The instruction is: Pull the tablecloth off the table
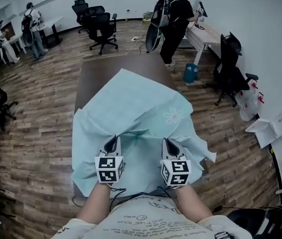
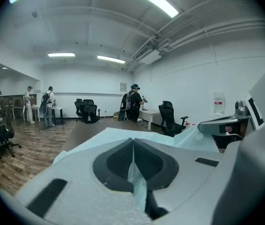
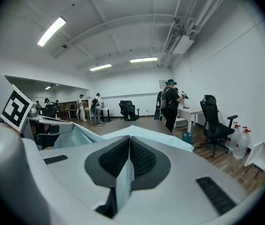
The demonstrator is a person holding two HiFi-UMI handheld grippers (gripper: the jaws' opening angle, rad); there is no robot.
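Two grippers, left gripper [image 1: 112, 142] and right gripper [image 1: 168, 144], are clamped shut on the near hem of the cloth [image 1: 136, 106]. It stretches from them toward 12 o'clock along the table [image 1: 106, 71], both equally near; pulling likely means 6 o'clock.

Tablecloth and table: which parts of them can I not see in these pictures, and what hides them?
- Head view: the near end and legs of the table, under the tablecloth and behind the person's arms.
- Left gripper view: most of the tablecloth, behind the left tongs, which are shut on a fold of it.
- Right gripper view: the same, behind the right tongs.
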